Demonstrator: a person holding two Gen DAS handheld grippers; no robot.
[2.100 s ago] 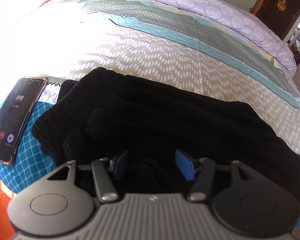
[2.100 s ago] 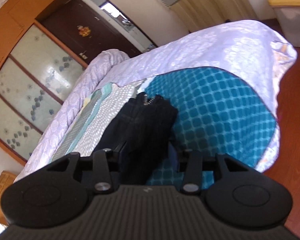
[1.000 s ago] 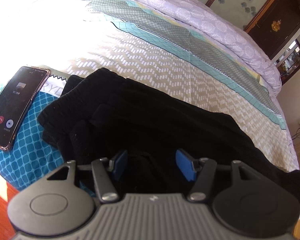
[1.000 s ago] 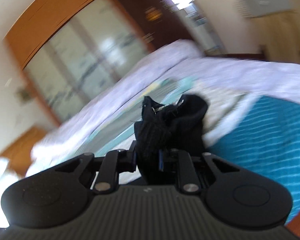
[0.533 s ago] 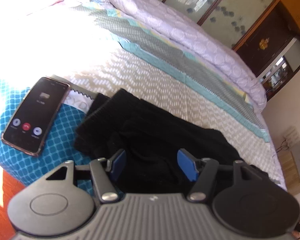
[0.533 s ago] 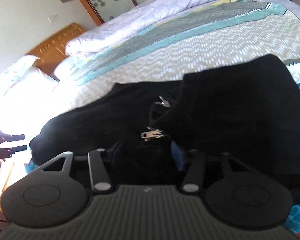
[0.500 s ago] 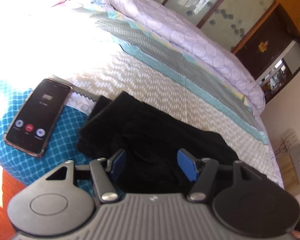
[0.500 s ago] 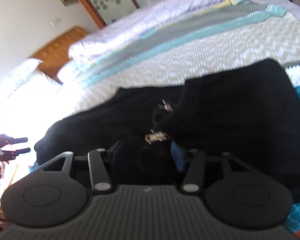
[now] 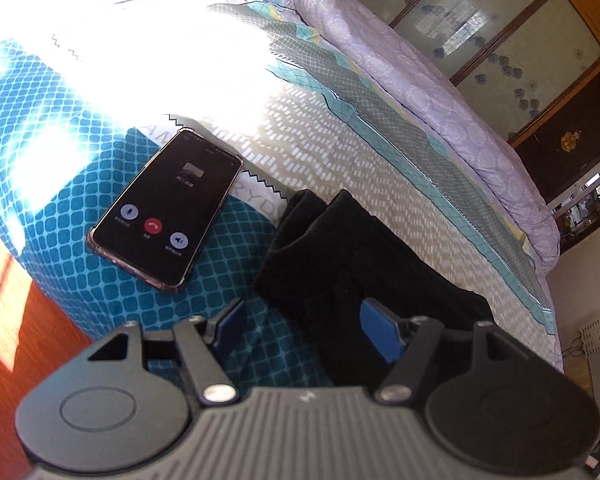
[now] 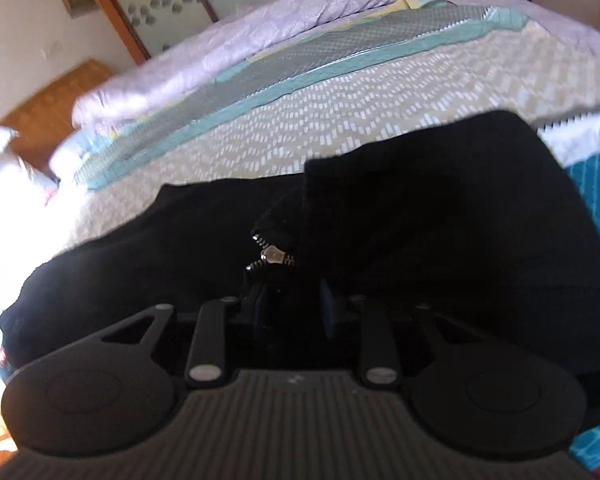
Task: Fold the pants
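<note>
**Inspector A:** Left wrist view, nearest first; the left gripper (image 9: 304, 326) has its blue pads (image 9: 380, 334) standing apart and widening; nothing is pressed between them; the left pad sits over the teal-patterned bedspread (image 9: 100, 272), the right pad over the edge of the black pants (image 9: 340, 256).

**Inspector B:** And the right?

**Inspector A:** The right gripper (image 10: 294, 308) has its jaws closing; dark pants cloth lies in the gap; whether the pads already press it I cannot tell, as the fabric is black against black fingers and the frame is soft.

**Inspector B:** Location of the garment?

**Inspector A:** Spread on the bed near its front edge; a metal zipper (image 10: 272, 256) shows just ahead of the right gripper, where one layer overlaps another.

**Inspector B:** Any writing?

**Inspector A:** A phone (image 9: 168, 208) lies screen-up beside the pants, apart from them; a call screen with a red button between two blue ones; its captions are too small to read; printed letters on the bedspread beside the phone are partly covered, "RYD" legible.

**Inspector B:** Further back?

**Inspector A:** A lilac quilt (image 9: 420, 68) bunched along the far side; glass-panelled wardrobe doors (image 9: 480, 20) beyond; the pillow end is washed out by sunlight.
</note>
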